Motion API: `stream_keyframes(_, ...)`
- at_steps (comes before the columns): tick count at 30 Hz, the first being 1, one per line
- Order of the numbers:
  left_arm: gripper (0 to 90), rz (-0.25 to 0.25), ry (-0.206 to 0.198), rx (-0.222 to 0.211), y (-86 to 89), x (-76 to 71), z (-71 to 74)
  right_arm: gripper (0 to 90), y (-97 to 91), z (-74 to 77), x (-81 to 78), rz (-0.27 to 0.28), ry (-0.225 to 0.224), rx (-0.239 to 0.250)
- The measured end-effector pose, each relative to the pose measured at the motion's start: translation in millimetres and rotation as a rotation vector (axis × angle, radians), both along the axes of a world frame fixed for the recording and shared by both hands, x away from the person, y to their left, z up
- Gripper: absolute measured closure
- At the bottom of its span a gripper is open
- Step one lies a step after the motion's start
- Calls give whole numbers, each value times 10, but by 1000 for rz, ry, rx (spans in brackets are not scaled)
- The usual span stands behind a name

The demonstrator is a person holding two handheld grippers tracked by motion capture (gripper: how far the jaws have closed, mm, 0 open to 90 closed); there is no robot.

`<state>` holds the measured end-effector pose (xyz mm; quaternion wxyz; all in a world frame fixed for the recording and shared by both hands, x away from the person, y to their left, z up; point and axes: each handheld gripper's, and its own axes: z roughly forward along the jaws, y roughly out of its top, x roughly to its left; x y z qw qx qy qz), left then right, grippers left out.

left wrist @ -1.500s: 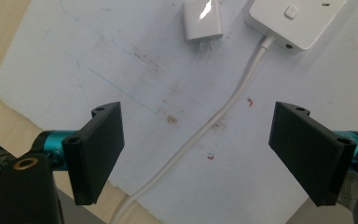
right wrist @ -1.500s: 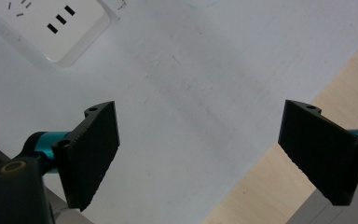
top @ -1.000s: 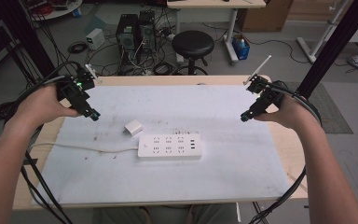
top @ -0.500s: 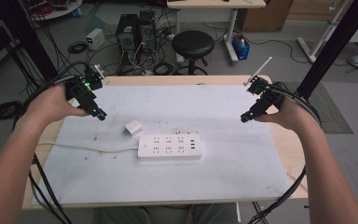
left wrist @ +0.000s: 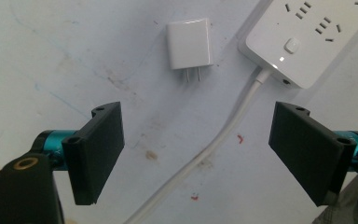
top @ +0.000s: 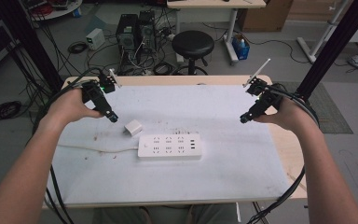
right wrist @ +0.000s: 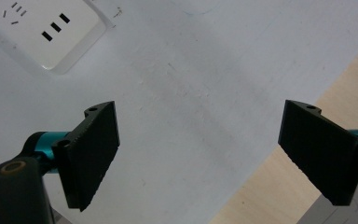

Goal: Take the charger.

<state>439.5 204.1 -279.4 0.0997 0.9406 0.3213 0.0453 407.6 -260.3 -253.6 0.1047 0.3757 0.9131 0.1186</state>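
Observation:
A white power strip [top: 169,146] lies near the middle of the white table top [top: 223,163], its white cable [top: 98,149] running off to the left. A small white plug adapter [top: 133,127] lies just left of and behind it, prongs toward the strip's cable end [left wrist: 189,44]. My left gripper [top: 112,117] hovers open just left of the adapter; in the left gripper view [left wrist: 200,156] the adapter, the cable [left wrist: 223,135] and the strip's switch end [left wrist: 307,37] lie ahead of the jaws. My right gripper [top: 244,119] is open over the right part of the table, with nothing between its jaws [right wrist: 198,154].
The wooden table edge [right wrist: 261,196] lies close to the right gripper. Behind the table stand a black stool [top: 193,44], computer towers [top: 133,28] and tangled cables on the floor. Black frame posts [top: 340,42] rise at both sides.
My left gripper has moved right and toward the adapter, closing most of the gap. The right gripper has stayed in place.

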Motion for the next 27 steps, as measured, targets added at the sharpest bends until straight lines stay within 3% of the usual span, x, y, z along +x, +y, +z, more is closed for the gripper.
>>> stream_keyframes(4, 180, 6, 20, -10, -66, 59, -128, 119, -11, -11, 3, 3, 0, 0)
stream_keyframes(10, 181, 28, 60, -11, -222, 181, -458, 119, -48, -41, 2, -4, -1, 3)
stream_keyframes(18, 182, 43, 82, -8, -320, 272, -751, 119, -55, -65, -28, -9, -5, 12)
stream_keyframes(22, 184, 48, 105, 24, -358, 334, -941, 119, -66, -72, -31, 2, -5, 2)
stream_keyframes(27, 192, 37, 119, 54, -387, 371, -1052, 119, -82, -77, -25, -8, -9, 12)
